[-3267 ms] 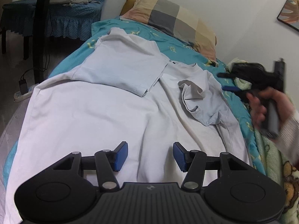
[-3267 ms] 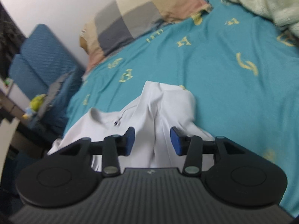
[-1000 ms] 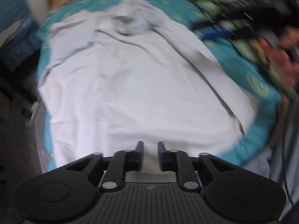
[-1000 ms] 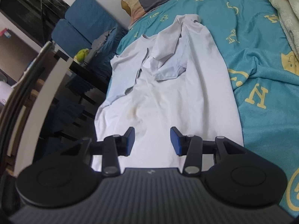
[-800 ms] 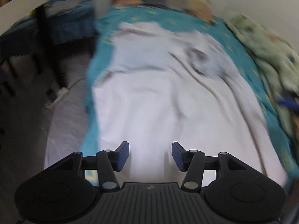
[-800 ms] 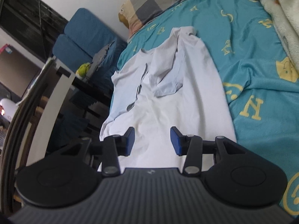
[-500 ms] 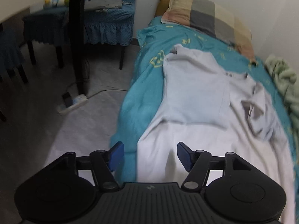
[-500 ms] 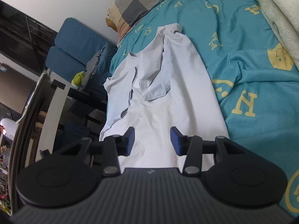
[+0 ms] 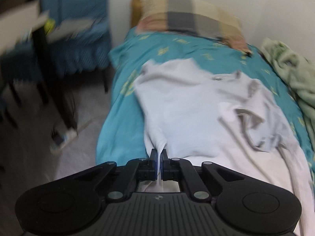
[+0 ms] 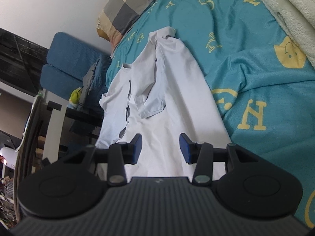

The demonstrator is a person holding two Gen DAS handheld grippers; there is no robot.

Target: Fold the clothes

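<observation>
- The white T-shirt (image 9: 189, 114) lay spread along the teal bedsheet (image 9: 122, 137), collar end towards the checked pillow (image 9: 189, 21), with both sleeves already turned in over its chest.
- It looked light, thin and limp: the cloth draped into soft creases and would likely sag and slide rather than hold a fold by itself.
- The left gripper (image 9: 158, 162) had its jaws pinched nearly together on the shirt's side edge, on the shirt's floor side below the folded-in sleeve; a peak of fabric rose out from between them.
- The right gripper (image 10: 160, 147) hung over the shirt's lower half, nearer its hem than the pillow, jaws part-way apart with nothing between them.
- A matching hold on the opposite side edge or hem corner seemed the sensible second grip, so the cloth would lift evenly.
- A pale green blanket (image 9: 291, 74) lay bunched beyond the shirt's far side, near the wall.
</observation>
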